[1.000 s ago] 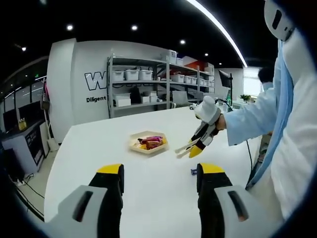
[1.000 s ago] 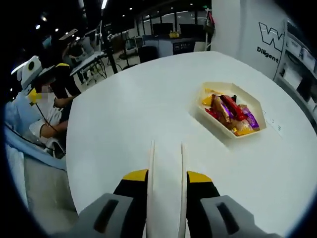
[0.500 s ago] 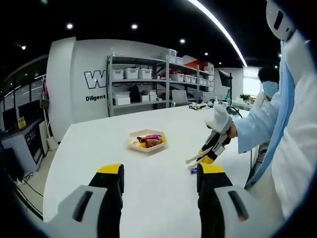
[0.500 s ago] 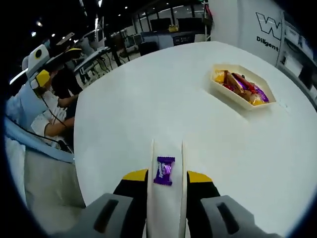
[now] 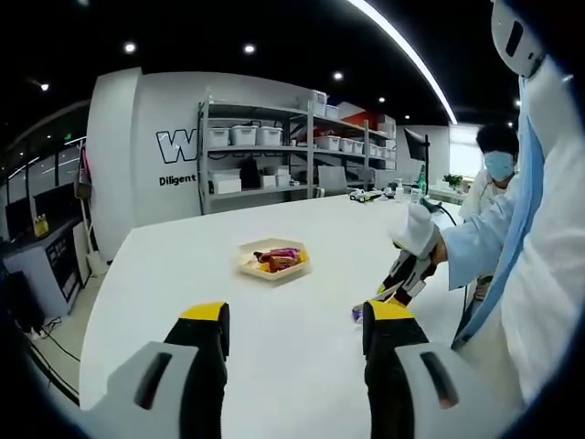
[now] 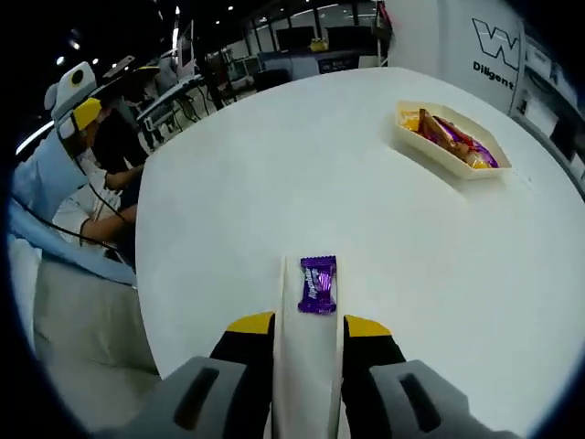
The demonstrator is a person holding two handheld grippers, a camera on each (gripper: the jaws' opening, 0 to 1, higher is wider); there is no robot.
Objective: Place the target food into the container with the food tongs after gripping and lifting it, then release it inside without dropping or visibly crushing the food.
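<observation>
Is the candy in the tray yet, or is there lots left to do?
Not yet. Done: the tongs held in the right claw sit around the purple candy, which lies flat on the table. In hand: closing on it; it isn't lifted. Left: lift it, carry it to the tray of sweets across the table, and let go gently inside. The left claw is open, holding nothing.

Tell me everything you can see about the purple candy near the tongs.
The candy is a small rectangular sweet in a shiny purple wrapper with crimped ends and pale print too small to read. It lies flat on the white table, lengthwise between the two pale blades of the tongs held in the right gripper. The blades flank it closely; contact cannot be judged. It looks intact. In the left gripper view it is a small purple speck at the tong tips.
</observation>
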